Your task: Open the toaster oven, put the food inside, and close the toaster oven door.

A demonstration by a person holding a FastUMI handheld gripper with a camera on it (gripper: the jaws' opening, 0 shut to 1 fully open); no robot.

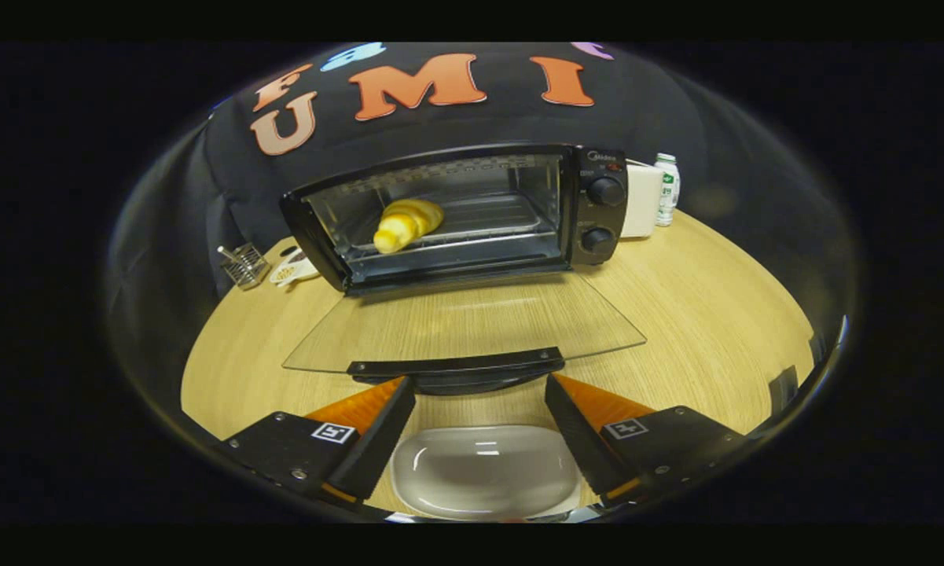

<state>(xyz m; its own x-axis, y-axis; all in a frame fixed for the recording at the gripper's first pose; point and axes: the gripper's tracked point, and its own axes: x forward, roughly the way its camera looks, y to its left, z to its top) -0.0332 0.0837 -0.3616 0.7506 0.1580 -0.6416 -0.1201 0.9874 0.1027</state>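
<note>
Right then, your gripper (479,393) had its two fingers spread wide apart, and they held nothing. Between them, down low, sat a white oval plate (483,470) with no food on it, on the round, light wooden table (699,314). Just ahead of your fingertips lay the clear glass oven door (456,324), folded all the way down and flat, with its black handle (457,368) closest to you. Beyond the door stood the black toaster oven (472,212), wide open. You could see the yellow, curved croissant (406,223) lying on the wire rack inside, toward the oven's left part. Two round black knobs (604,192) sat on the oven's right side. Past that side stood a white box (643,201) and a small white bottle (666,187). Off to the oven's left sat a little wire rack (244,264) and a small white dish (292,270).
</note>
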